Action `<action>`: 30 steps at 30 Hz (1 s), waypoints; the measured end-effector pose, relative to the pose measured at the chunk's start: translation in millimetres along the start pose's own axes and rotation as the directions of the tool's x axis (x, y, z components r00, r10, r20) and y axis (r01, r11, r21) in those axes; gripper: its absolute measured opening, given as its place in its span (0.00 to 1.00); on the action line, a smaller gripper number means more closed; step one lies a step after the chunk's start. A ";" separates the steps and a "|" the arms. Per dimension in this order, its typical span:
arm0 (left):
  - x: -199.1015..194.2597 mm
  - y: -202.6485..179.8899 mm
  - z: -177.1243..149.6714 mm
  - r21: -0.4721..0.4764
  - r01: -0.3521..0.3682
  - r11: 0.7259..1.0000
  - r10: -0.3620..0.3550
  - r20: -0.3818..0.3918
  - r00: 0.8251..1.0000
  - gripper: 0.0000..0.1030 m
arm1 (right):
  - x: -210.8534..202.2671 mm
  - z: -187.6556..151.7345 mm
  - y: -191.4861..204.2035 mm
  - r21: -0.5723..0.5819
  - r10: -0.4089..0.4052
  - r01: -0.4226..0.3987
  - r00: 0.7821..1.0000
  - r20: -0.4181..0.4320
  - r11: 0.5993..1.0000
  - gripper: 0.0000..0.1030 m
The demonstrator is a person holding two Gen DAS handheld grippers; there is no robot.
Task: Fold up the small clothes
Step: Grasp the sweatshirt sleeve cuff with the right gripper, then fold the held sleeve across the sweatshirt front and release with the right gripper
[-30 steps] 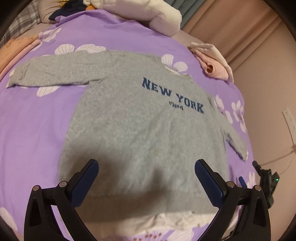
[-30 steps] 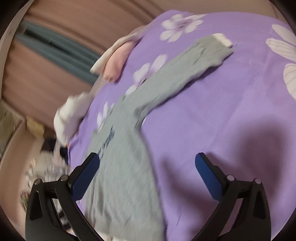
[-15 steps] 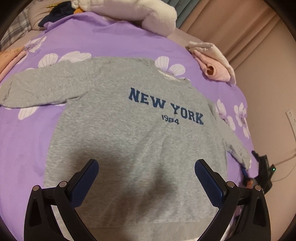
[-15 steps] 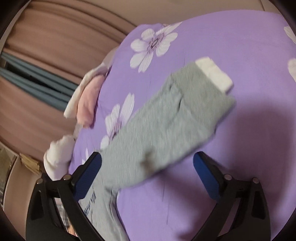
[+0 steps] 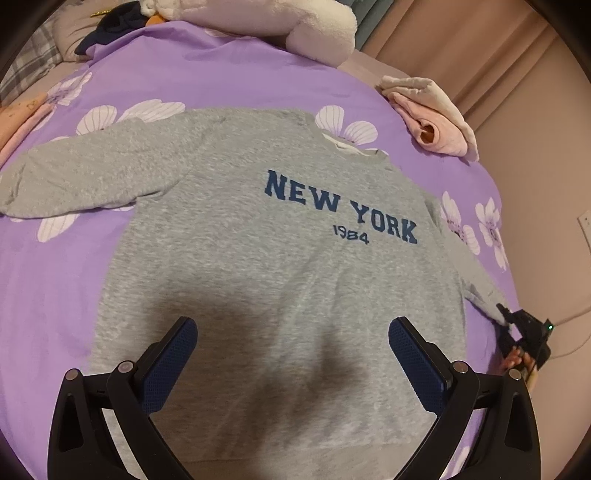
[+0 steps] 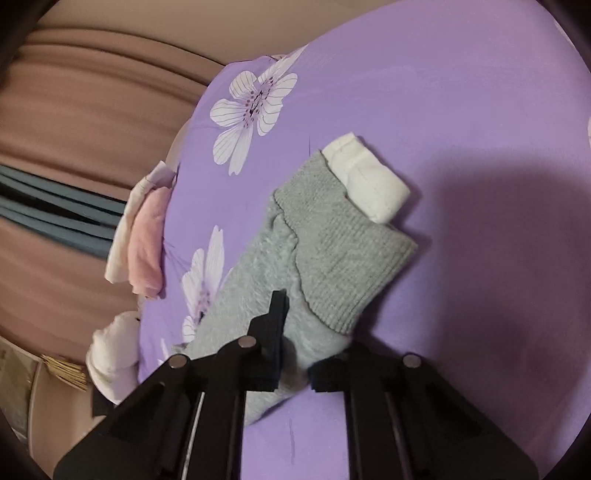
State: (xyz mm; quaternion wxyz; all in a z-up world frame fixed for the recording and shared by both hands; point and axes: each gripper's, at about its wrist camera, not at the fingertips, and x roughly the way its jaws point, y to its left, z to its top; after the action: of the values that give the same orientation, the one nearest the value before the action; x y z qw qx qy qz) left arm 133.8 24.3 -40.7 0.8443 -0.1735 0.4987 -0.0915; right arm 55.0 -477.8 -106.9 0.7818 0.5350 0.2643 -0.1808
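Note:
A grey "NEW YORK 1984" sweatshirt (image 5: 258,258) lies flat, front up, on a purple flowered bedspread (image 5: 55,288), both sleeves spread out. My left gripper (image 5: 291,354) is open and empty, hovering above the sweatshirt's lower body. My right gripper (image 6: 299,354) is shut on the sweatshirt's right sleeve (image 6: 325,258), just behind the ribbed grey cuff, where a white inner cuff (image 6: 365,184) sticks out. The right gripper also shows in the left wrist view (image 5: 524,332) at the sleeve end.
A folded pink and cream garment (image 5: 432,114) lies at the bed's far right corner, also in the right wrist view (image 6: 144,243). A white plush pile (image 5: 280,22) and dark clothes (image 5: 114,29) sit at the head. The bed edge and curtains (image 6: 74,110) are right.
The right gripper has moved down to the sleeve cuff and closed on it. The left gripper has shifted slightly over the sweatshirt and stays open.

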 end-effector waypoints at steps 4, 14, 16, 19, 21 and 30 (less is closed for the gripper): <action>-4.6 8.7 -1.6 -0.017 0.013 1.000 -0.013 0.003 1.000 0.99 | -13.7 -4.5 51.5 -0.181 -0.019 0.023 1.000 0.023 0.983 0.09; -17.4 42.7 -13.7 -0.075 0.031 0.997 -0.031 0.000 1.000 0.99 | -23.2 -66.1 209.8 -0.676 -0.071 0.134 0.990 0.120 0.725 0.08; -20.7 50.1 -14.7 -0.086 0.028 0.996 -0.028 0.004 1.000 0.99 | -18.3 -93.9 240.6 -0.756 -0.067 0.141 0.990 0.127 0.639 0.08; -27.7 63.7 -16.1 -0.112 0.028 0.993 -0.027 0.017 0.999 0.99 | -2.9 -136.3 272.2 -0.850 -0.076 0.143 0.990 0.122 0.507 0.08; -32.4 74.1 -17.0 -0.132 0.025 0.991 -0.021 0.029 0.999 0.99 | 12.3 -168.2 285.6 -0.903 -0.090 0.135 0.990 0.108 0.407 0.08; -33.6 115.3 -24.5 -0.214 -0.003 0.977 0.006 0.018 1.000 0.99 | 90.7 -308.3 278.6 -0.998 -0.224 0.052 0.973 0.055 -0.019 0.08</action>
State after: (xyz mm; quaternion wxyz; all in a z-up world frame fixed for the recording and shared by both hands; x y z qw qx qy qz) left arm 93.9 136.8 -68.6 0.8255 -0.2630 0.4983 -0.0338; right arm 216.9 -89.5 -44.3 0.8896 -0.1944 0.4129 0.0156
